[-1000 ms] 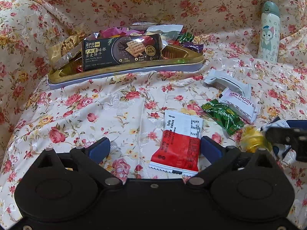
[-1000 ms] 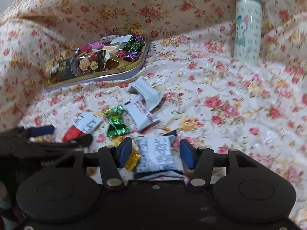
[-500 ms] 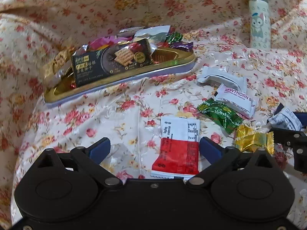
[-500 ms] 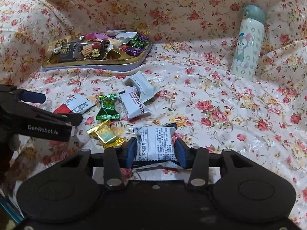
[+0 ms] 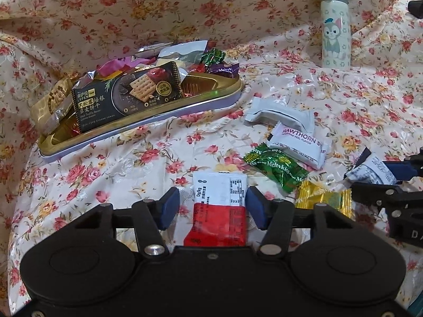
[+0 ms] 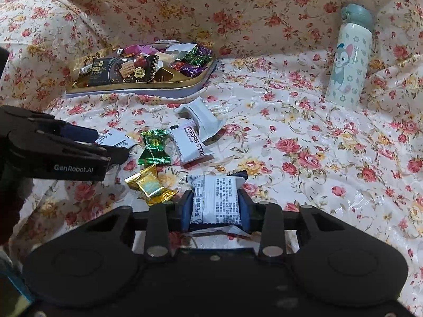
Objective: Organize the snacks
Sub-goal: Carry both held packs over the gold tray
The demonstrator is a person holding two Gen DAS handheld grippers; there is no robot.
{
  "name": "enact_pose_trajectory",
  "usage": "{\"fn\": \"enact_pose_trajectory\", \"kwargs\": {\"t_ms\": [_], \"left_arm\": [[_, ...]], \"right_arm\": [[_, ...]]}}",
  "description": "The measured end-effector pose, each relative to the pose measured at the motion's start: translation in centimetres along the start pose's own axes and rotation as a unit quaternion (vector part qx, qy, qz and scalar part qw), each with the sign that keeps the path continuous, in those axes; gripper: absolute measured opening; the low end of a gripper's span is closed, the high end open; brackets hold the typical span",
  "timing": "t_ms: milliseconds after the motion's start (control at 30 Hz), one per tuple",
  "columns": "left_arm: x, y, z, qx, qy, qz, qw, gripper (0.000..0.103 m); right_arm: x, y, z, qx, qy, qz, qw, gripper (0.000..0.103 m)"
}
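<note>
My left gripper (image 5: 211, 207) has its jaws close around a red and white snack packet (image 5: 219, 208); the right pad touches it, a small gap shows at the left pad. My right gripper (image 6: 214, 207) is shut on a white printed snack packet (image 6: 215, 200), held just above the cloth. A gold tray (image 5: 148, 111) (image 6: 169, 83) at the back left holds a black cracker packet (image 5: 127, 95) and several wrapped sweets. Loose on the cloth lie a green Meltykiss sweet (image 5: 275, 169) (image 6: 153, 148), a white Hawthorn packet (image 5: 298, 145) (image 6: 190, 142), a grey-white packet (image 5: 280, 115) (image 6: 201, 116) and a gold sweet (image 5: 325, 200) (image 6: 150, 185).
A white cartoon bottle (image 5: 335, 29) (image 6: 349, 58) stands upright at the back right. The flowered cloth (image 6: 317, 158) covers the surface and rises as a wall behind the tray. The left gripper body (image 6: 53, 148) shows at the left of the right wrist view.
My left jaws have closed in from wide open around the red and white packet. My right gripper has shut on the white printed packet and lifted it slightly.
</note>
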State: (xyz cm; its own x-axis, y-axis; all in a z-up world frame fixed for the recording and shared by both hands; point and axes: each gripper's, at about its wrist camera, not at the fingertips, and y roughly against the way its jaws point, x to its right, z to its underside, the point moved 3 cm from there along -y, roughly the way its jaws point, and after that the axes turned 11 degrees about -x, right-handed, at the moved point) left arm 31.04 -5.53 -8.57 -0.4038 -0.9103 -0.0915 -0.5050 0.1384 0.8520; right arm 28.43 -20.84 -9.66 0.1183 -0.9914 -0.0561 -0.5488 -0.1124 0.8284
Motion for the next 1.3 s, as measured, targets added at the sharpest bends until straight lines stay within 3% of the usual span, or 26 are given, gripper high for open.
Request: {"fn": "enact_pose_trajectory", "kwargs": {"t_ms": [133,200,233,333,400,600,933,1133,1300], "left_arm": [[0.0,0.0,0.2,0.0,-0.001,-0.025,0.9997,0.076],[-0.2,0.1,0.4,-0.003,0.003,-0.022,0.9998,0.076],[-0.4,0.1,0.4,-0.008,0.008,-0.016,0.9998,0.075],[-0.7,0.3,0.4,-0.019,0.025,0.025,0.9992,0.054],[-0.7,0.6,0.3,-0.023,0.039,0.033,0.9984,0.047],[-0.8,1.7,1.0,-0.028,0.061,0.025,0.9974,0.045],[-1.1,8.7,3.2,0.007,0.098,0.007,0.9952,0.045],[-1.1,13.0,6.0,0.016,0.126,0.005,0.9918,0.045],[-0.4,15.3,9.2,0.0,0.144,0.001,0.9896,0.045]], "right_arm": [[0.1,0.6,0.4,-0.003,-0.011,-0.011,1.0,0.036],[0.1,1.1,0.6,-0.002,-0.017,-0.017,1.0,0.036],[0.1,1.3,0.8,0.0,-0.019,-0.018,1.0,0.036],[0.1,2.1,1.1,0.006,-0.026,-0.022,0.999,0.036],[0.0,2.7,1.3,0.01,-0.029,-0.025,0.999,0.036],[0.0,5.0,2.0,0.029,-0.037,-0.028,0.999,0.036],[-0.9,10.2,4.1,0.065,-0.041,-0.04,0.996,0.036],[-2.3,13.8,6.5,0.085,-0.034,-0.055,0.994,0.036],[-3.8,15.8,8.6,0.087,-0.03,-0.079,0.993,0.036]]}}
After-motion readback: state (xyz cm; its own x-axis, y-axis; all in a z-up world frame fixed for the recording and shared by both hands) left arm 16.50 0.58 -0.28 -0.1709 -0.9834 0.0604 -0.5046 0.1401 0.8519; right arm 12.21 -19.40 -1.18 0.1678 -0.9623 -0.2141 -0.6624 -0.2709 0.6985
